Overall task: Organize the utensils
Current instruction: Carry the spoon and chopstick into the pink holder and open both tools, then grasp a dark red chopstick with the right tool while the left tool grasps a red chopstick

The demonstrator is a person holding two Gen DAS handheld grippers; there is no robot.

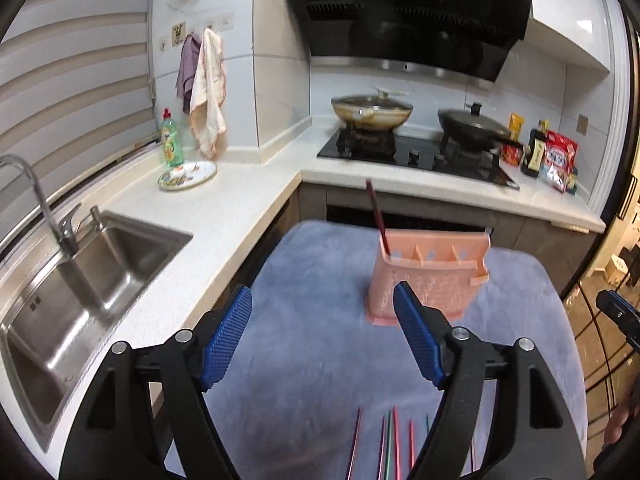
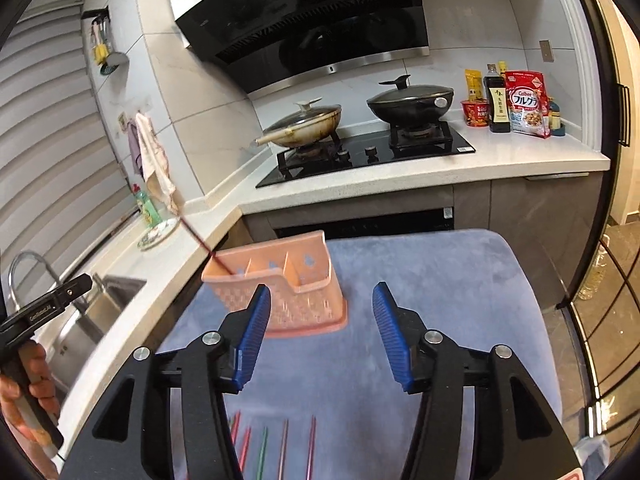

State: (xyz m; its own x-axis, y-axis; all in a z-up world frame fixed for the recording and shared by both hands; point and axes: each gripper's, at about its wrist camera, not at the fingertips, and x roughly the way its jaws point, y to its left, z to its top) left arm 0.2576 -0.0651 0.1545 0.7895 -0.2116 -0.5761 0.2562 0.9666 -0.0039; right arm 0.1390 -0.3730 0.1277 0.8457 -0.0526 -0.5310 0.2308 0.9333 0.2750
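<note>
A pink slotted utensil holder [image 1: 430, 276] [image 2: 280, 284] stands on a blue-grey mat [image 1: 312, 320] [image 2: 440, 280]. One dark red chopstick [image 1: 376, 216] [image 2: 200, 240] leans out of its left compartment. Several coloured chopsticks [image 1: 390, 444] [image 2: 276, 448] lie side by side on the near end of the mat, below the fingers. My left gripper [image 1: 322, 300] is open above the mat with nothing between its blue pads, just short of the holder. My right gripper [image 2: 318, 300] is open too and holds nothing, the holder just beyond its left finger.
A steel sink [image 1: 80, 280] and tap [image 1: 36, 196] lie left of the mat. A patterned plate [image 1: 187, 175], a soap bottle [image 1: 171, 142], a hob [image 2: 360, 156] with two lidded pans, and food packets [image 2: 524, 104] stand on the white counter behind. A person's hand [image 2: 24, 396] holds the left gripper's handle.
</note>
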